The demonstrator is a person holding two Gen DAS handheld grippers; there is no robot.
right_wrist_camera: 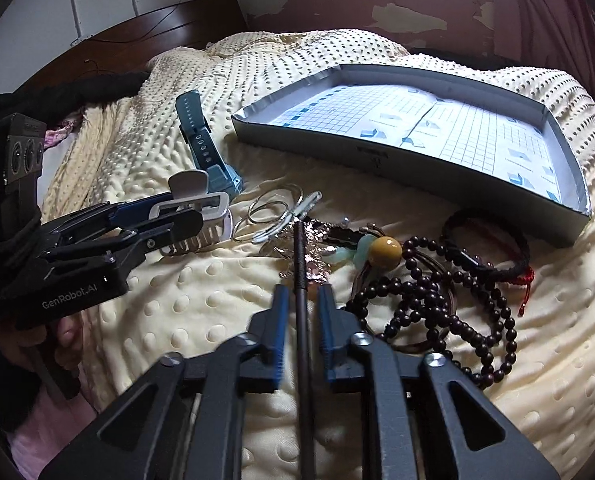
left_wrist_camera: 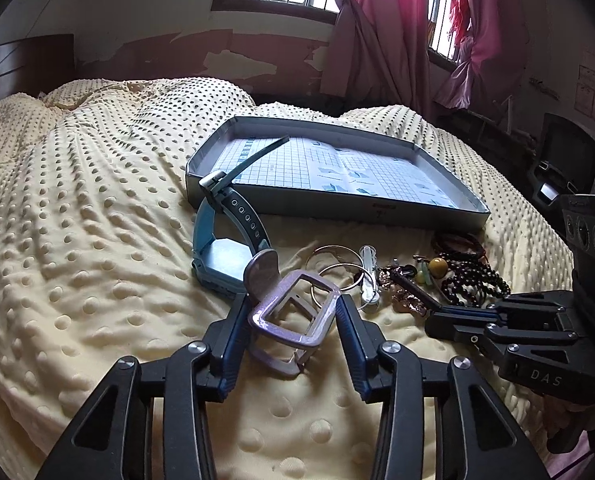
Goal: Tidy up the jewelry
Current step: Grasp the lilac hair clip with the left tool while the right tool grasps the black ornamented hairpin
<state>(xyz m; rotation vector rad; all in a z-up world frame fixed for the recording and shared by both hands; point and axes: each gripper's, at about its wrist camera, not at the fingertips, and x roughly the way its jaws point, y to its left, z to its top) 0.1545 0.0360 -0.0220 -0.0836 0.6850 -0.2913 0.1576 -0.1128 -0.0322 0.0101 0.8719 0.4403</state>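
My left gripper point(left_wrist_camera: 292, 301) is shut on a lilac hair claw clip point(left_wrist_camera: 285, 334), its fingers pressed on both sides; the right wrist view shows that gripper point(right_wrist_camera: 201, 216) with the clip point(right_wrist_camera: 201, 201) just above the bedspread. My right gripper point(right_wrist_camera: 302, 292) stands open by a narrow gap around a thin black stick point(right_wrist_camera: 299, 248), with no contact visible. Jewelry lies in front: a blue watch point(left_wrist_camera: 217, 256), thin metal rings point(right_wrist_camera: 265, 208), a white pin point(right_wrist_camera: 293, 216), a rose-gold piece point(right_wrist_camera: 317, 248), a yellow bead point(right_wrist_camera: 385, 251) and dark bead strings point(right_wrist_camera: 437, 292). Behind them sits a shallow grey tray point(right_wrist_camera: 377, 156).
Everything rests on a cream dotted bedspread point(left_wrist_camera: 97, 200). A black braided bracelet point(right_wrist_camera: 493, 240) with a red cord lies by the tray's near right corner. A dark wooden headboard point(right_wrist_camera: 157, 28) and dark clothes are at the back left. A hand point(right_wrist_camera: 65, 332) holds the left gripper.
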